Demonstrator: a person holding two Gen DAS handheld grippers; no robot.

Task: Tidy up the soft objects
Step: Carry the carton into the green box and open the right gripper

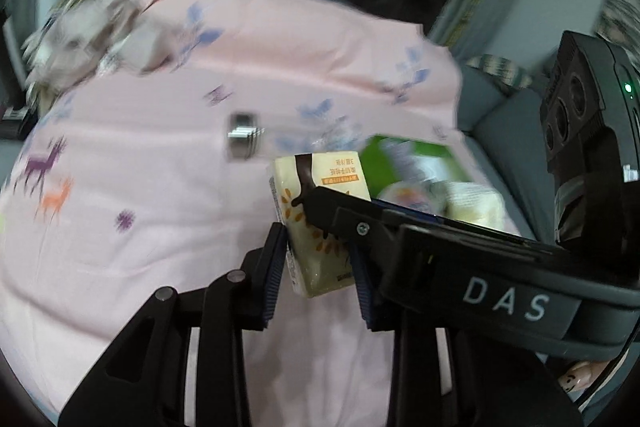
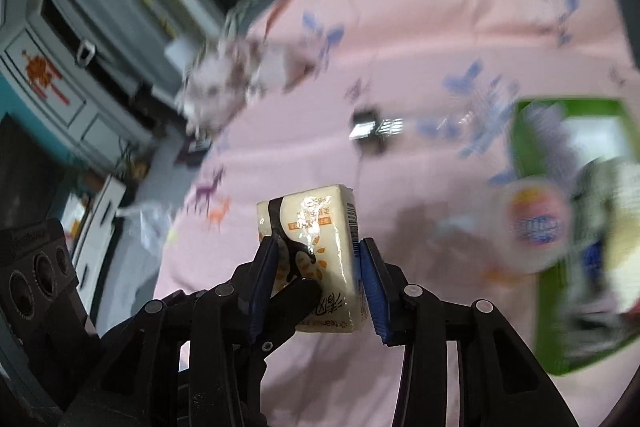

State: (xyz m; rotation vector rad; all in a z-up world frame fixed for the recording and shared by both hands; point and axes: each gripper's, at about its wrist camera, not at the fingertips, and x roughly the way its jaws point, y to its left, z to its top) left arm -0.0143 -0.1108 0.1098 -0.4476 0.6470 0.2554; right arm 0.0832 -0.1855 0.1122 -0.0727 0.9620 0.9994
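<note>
A cream tissue pack (image 1: pixel 316 211) with an orange and brown print hangs above the pink bed sheet (image 1: pixel 160 227). My left gripper (image 1: pixel 318 247) is shut on its lower part, blue pads against both sides. One finger (image 1: pixel 336 205) of the right gripper lies across the pack's top from the right. In the right wrist view the same tissue pack (image 2: pixel 320 223) stands upright with my right gripper (image 2: pixel 319 247) shut on it. There a black finger (image 2: pixel 300 293) of the left gripper crosses the pack's front. A green bag of tissue packs (image 2: pixel 580 227) lies blurred at the right, and the same green bag (image 1: pixel 412 163) shows just behind the pack.
A crumpled floral cloth (image 1: pixel 88 35) lies at the sheet's far left corner. A small metallic object (image 1: pixel 242 137) rests mid-sheet. A grey sofa (image 1: pixel 504 119) borders the sheet on the right. A grey-blue cabinet (image 2: pixel 60 67) and floor clutter stand beyond the left edge.
</note>
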